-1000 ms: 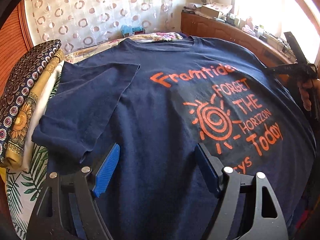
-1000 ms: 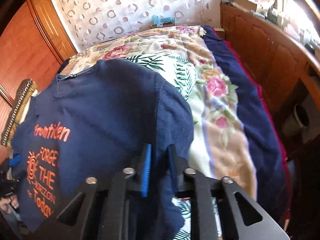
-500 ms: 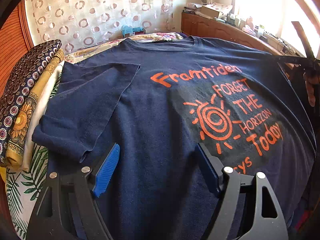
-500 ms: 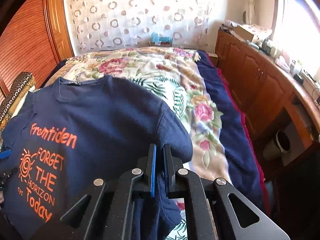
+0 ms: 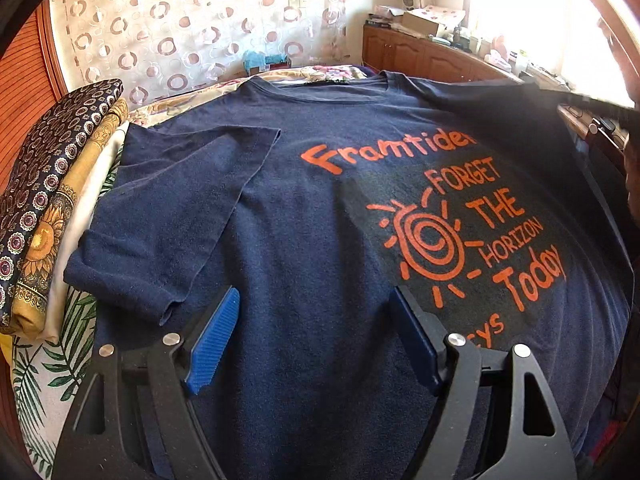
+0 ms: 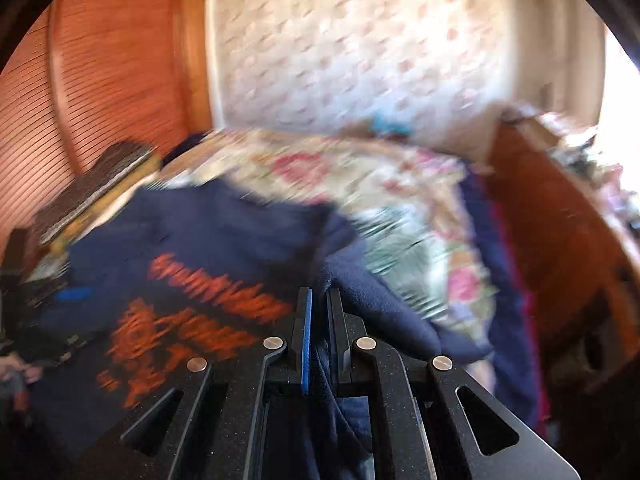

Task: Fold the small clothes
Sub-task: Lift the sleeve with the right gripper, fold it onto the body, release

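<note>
Sunlight from the window washes over a bed covered with a leaf-and-flower spread, and a navy T-shirt lies across it, chest up, with orange lettering and a spiral sun. Its collar points toward the far end of the bed, where a curtain with ring shapes hangs. One short sleeve is folded in over the chest on the side toward the bed's left edge.

My left claw hovers above the lower front of the shirt with its blue pads spread wide; nothing is between them, only the flat cloth below.

My right claw is clamped tight on the shirt's other sleeve, the navy cloth pinched between the pads and bunched behind them. That view is smeared with blur. In the left view this sleeve stands raised off the spread at the far right of the shirt, stretched toward the right rim of the picture.

Along the bed's left edge, just beside the folded-in sleeve, sits a stack of folded cloths: dark patterned on top, mustard under it, white below. A wooden cabinet runs along the bed's right side under the window.
</note>
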